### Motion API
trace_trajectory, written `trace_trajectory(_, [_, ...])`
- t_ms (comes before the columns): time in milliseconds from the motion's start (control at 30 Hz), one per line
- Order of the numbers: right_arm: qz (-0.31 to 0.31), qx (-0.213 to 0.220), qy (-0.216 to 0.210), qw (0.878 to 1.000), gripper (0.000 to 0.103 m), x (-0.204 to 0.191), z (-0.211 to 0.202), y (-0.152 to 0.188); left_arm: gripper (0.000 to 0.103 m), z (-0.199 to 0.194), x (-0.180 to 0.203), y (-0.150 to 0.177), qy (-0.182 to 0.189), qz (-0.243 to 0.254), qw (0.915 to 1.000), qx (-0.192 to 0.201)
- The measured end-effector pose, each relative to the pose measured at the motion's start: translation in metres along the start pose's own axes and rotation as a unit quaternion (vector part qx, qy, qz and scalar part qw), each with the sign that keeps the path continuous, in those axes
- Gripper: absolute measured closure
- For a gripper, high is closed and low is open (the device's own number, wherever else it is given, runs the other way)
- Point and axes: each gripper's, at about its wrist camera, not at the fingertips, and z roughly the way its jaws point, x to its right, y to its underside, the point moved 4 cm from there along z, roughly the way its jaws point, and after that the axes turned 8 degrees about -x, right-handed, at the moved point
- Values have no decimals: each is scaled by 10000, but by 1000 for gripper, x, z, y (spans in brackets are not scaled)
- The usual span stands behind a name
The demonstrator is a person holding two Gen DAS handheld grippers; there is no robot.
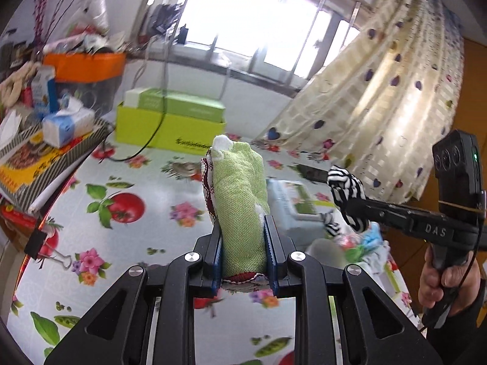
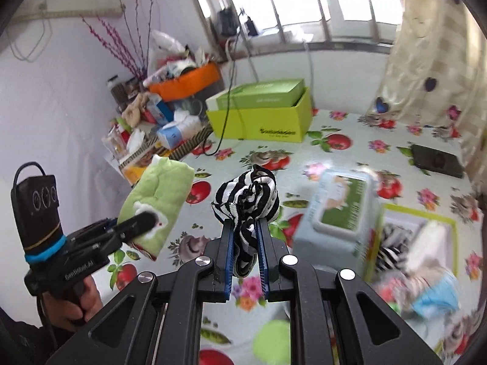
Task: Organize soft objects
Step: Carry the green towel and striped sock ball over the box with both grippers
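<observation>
Biggest thing going on is the table [image 2: 350, 164], covered in a fruit-and-flower oilcloth that fills the whole middle of both views. Along its far edge, upper centre of the frame, there's one lime-green box [image 2: 258, 121] with its lid sitting skewed on top, and to the left of that a messy pile with one orange tub [image 2: 188, 83] perched on it. One pale blue wipes pack [image 2: 341, 213] sits right of centre, just ahead of a heap of small fabric bits at lower right, which is probably the stash of soft stuff waiting to be sorted.

So two soft things are up in the air, one per gripper. The left gripper [image 1: 242, 228] is clamped on a green padded cloth [image 1: 240, 194], which sticks up and forward out of the jaws, dead centre of the left wrist view. The right gripper [image 2: 246, 237] is pinching a black-and-white striped cloth [image 2: 248, 197], bunched into a wad, with a bit hanging below the pads.

My guess is both are held clear of the table so they can be carried off without dragging across the clutter.
</observation>
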Motion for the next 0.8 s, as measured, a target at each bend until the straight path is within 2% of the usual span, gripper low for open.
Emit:
trace_trajectory(300, [335, 457, 144, 9983, 90, 29, -68, 42, 79, -4, 62, 5, 314, 476, 9984, -49])
trace_trajectory(800, [806, 845, 514, 9918, 90, 71, -130, 90, 79, 7, 147, 24, 837, 1122, 9897, -297])
